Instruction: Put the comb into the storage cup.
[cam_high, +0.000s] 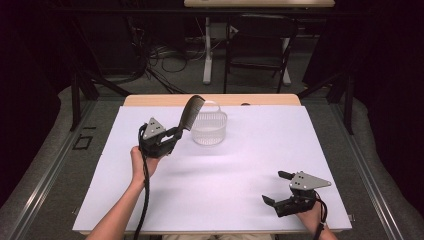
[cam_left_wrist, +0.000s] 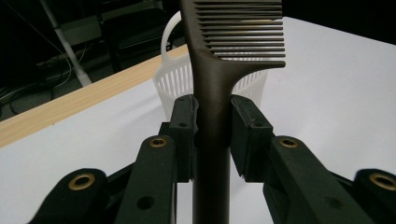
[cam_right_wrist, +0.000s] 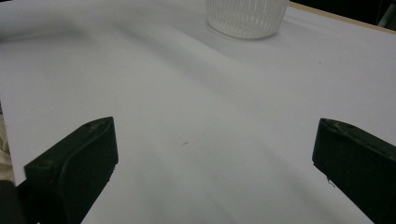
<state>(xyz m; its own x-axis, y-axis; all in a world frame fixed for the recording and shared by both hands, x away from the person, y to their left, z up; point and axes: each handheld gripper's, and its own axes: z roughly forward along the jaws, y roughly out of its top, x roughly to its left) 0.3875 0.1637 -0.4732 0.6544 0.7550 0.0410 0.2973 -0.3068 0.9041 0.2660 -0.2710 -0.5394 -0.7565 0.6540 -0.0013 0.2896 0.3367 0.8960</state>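
The table (cam_high: 225, 165) is the biggest thing here, one table with a white top and a strip of light wood along its far edge. On it, near that far edge, stands one small white basket (cam_high: 209, 131). It is round, with thin upright slats in its wall and a thin looped handle over the top.

There are two grippers. The left gripper (cam_high: 176, 133) is lifted just to the left of the basket, and a hand (cam_high: 140, 162) holds it from below. Its jaws are closed tight on the handle of one dark comb (cam_high: 192, 112). The right gripper (cam_high: 279, 189) sits low over the table, well apart from the basket, at the near right side. Its jaws are spread wide and hold nothing.

The comb is long, thin and dark brown or black. Its long side runs up and away from the jaws, leaning over toward the basket, with the toothed end highest, above the basket's left rim. In the left gripper view, the handle (cam_left_wrist: 212, 135) is pinched between the two jaws and the row of fine teeth (cam_left_wrist: 243, 28) sticks out to the side.
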